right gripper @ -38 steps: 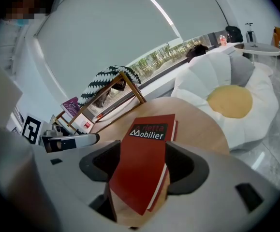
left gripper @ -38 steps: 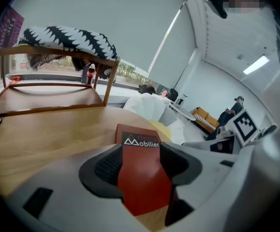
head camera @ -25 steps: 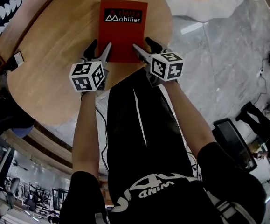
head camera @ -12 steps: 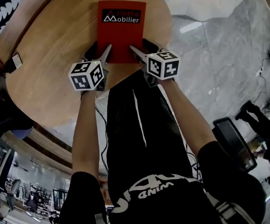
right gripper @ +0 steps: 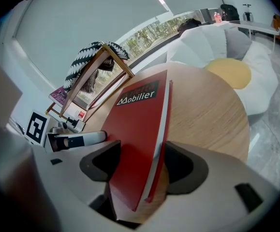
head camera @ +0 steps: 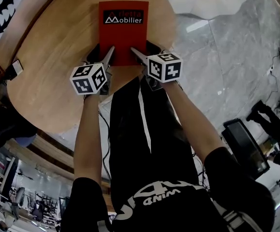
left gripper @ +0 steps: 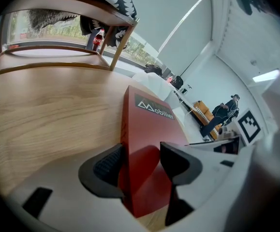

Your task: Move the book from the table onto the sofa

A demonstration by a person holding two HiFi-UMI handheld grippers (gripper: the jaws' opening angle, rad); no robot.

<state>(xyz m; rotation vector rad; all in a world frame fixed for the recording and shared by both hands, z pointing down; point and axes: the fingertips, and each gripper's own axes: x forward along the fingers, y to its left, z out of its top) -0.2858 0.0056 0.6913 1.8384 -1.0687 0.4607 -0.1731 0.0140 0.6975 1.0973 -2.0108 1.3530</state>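
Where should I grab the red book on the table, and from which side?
Its near short edge, a corner for each gripper, from the person's side. The red book lies flat on the table, so only its thin edges can be pinched.

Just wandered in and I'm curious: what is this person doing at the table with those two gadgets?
A person holds a hand-operated gripper in each hand and is taking hold of a red book that lies on a round wooden table. The left gripper has its jaws closed on the book's near left corner, and the right gripper on the near right corner. The book does not look lifted off the table yet.
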